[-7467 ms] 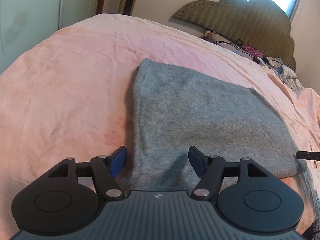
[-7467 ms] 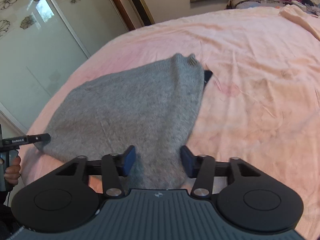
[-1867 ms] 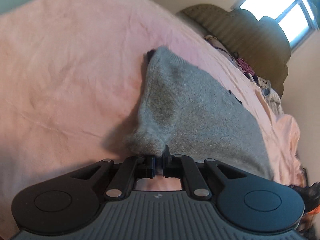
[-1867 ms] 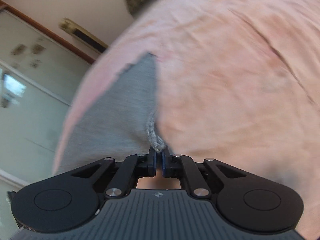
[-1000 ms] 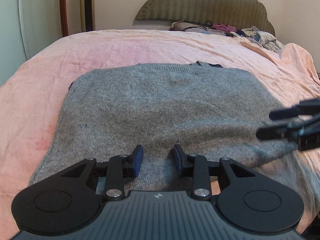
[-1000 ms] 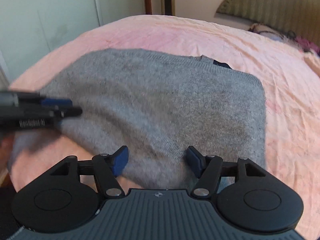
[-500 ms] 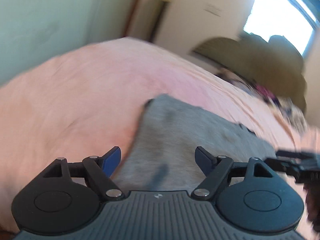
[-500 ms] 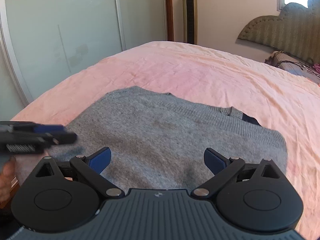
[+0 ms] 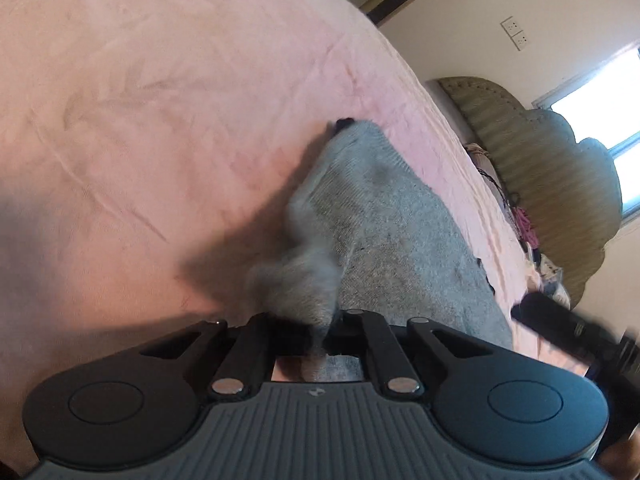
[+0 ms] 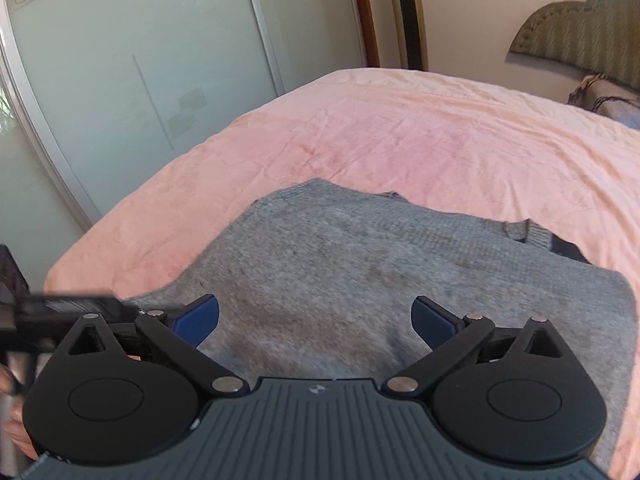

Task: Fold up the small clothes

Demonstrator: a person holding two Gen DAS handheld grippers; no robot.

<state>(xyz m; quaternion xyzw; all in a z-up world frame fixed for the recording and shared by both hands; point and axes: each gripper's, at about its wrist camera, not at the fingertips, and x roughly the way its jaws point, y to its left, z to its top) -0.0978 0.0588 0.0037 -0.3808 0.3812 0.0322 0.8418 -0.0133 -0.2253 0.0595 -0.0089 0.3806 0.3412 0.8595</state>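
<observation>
A grey knit sweater (image 10: pixel 360 264) lies folded on the pink bed cover (image 10: pixel 400 132). My left gripper (image 9: pixel 320 330) is shut on the sweater's near corner (image 9: pixel 304 280), which bunches up between the jaws; the rest of the sweater (image 9: pixel 400 248) stretches away to the right. My right gripper (image 10: pixel 316 318) is wide open and empty, just above the sweater's near edge. The left gripper's body (image 10: pixel 60 312) shows at the left of the right wrist view. The right gripper's body (image 9: pixel 568 328) shows at the right of the left wrist view.
The pink bed cover (image 9: pixel 160 120) spreads wide around the sweater. A padded headboard (image 9: pixel 552 184) with loose clothes (image 9: pixel 524 224) stands at the far end. Sliding glass doors (image 10: pixel 140 80) stand beyond the bed's left edge.
My left gripper has dropped to the sweater's near corner and shut on it. My right gripper has opened a little wider and stayed above the near edge.
</observation>
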